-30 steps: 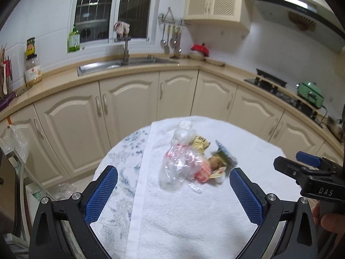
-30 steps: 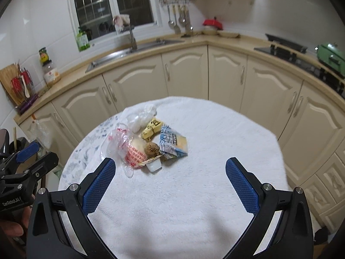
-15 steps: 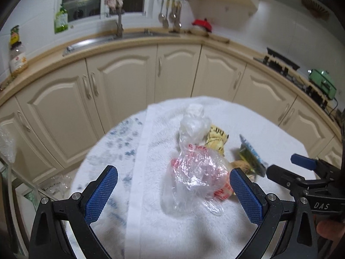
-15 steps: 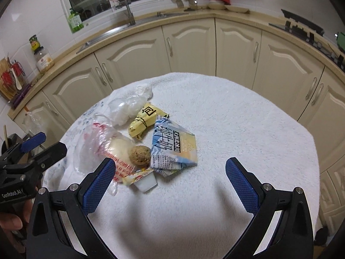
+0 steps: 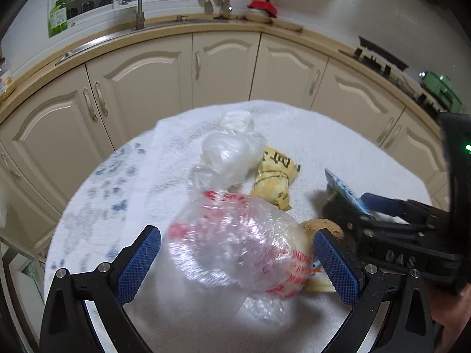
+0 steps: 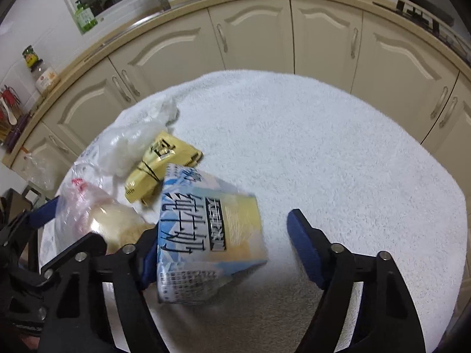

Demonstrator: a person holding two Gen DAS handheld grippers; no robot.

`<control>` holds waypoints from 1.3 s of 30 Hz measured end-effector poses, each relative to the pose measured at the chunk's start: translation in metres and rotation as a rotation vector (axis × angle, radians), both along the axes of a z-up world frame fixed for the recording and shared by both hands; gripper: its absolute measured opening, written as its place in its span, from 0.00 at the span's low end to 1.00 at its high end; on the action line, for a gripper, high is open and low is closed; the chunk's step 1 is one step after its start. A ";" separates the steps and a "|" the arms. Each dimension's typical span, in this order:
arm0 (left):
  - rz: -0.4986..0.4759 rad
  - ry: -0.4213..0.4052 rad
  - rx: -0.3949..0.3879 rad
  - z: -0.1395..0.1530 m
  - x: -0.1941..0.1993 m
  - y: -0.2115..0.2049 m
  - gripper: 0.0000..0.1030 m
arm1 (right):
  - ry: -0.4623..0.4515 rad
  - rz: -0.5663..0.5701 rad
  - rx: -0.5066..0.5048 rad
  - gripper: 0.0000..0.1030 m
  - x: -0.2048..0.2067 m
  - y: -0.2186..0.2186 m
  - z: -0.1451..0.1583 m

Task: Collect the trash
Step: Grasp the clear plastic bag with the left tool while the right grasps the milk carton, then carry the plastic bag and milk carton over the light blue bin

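Observation:
A heap of trash lies on a round table under a white towel (image 6: pixel 338 147). In the left wrist view, my left gripper (image 5: pixel 237 260) is open around a clear plastic bag with red print (image 5: pixel 235 244). Beyond it lie a crumpled clear bag (image 5: pixel 229 153), a yellow wrapper (image 5: pixel 275 176) and a brown lump (image 5: pixel 322 226). In the right wrist view, my right gripper (image 6: pixel 223 250) is open around a blue and yellow milk carton (image 6: pixel 206 235), which lies between the fingers, against the left one. The yellow wrapper (image 6: pixel 160 164) and red-print bag (image 6: pixel 97 214) lie left of it.
Cream kitchen cabinets (image 5: pixel 141 88) curve round behind the table, with a sink and tap (image 5: pixel 138 14) on the counter. A stove (image 5: pixel 379 56) stands at the right. The towel's right half (image 6: pixel 368 176) is bare.
Both grippers have moved forward and down onto the heap. The left one now straddles the red-print bag; the right one now straddles the milk carton.

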State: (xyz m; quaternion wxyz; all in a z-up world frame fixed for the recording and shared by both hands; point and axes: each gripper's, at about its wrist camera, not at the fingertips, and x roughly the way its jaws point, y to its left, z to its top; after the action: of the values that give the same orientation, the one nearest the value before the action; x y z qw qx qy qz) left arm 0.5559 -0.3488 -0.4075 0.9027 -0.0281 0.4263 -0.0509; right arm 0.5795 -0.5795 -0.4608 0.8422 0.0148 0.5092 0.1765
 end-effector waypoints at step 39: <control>-0.124 -0.219 -0.086 0.050 -0.158 -0.017 0.59 | -0.132 -0.077 0.102 0.57 -0.145 -0.084 0.066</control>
State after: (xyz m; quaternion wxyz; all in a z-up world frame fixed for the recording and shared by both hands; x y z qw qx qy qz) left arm 0.3975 -0.3659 -0.3573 0.9369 -0.0348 0.3235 -0.1275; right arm 0.4341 -0.6636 -0.3950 0.8783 0.0657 0.4419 0.1703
